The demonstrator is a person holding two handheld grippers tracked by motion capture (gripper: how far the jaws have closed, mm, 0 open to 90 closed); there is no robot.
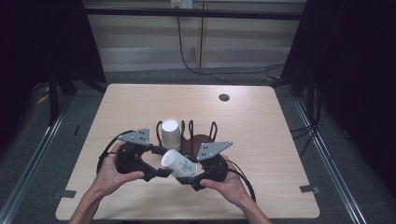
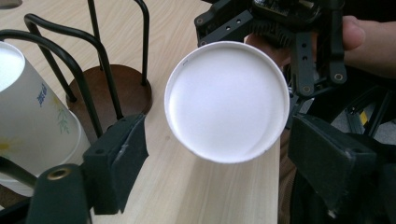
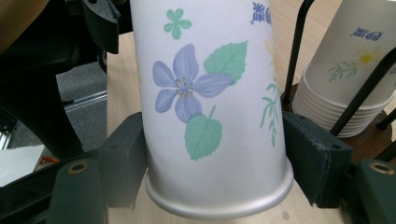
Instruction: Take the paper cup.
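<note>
A white paper cup printed with flowers lies tilted above the table's front. My right gripper is shut on it; in the right gripper view both pads press the cup's sides near its rolled rim. My left gripper stands open just left of the cup. In the left gripper view the cup's round white base faces me between the spread jaws, apart from them. A stack of upturned cups stands in a black wire rack with a brown base.
The stack and the rack's wire loops are close beside my left gripper. A dark round hole sits at the table's far side. The wooden table has its front edge just behind the person's hands.
</note>
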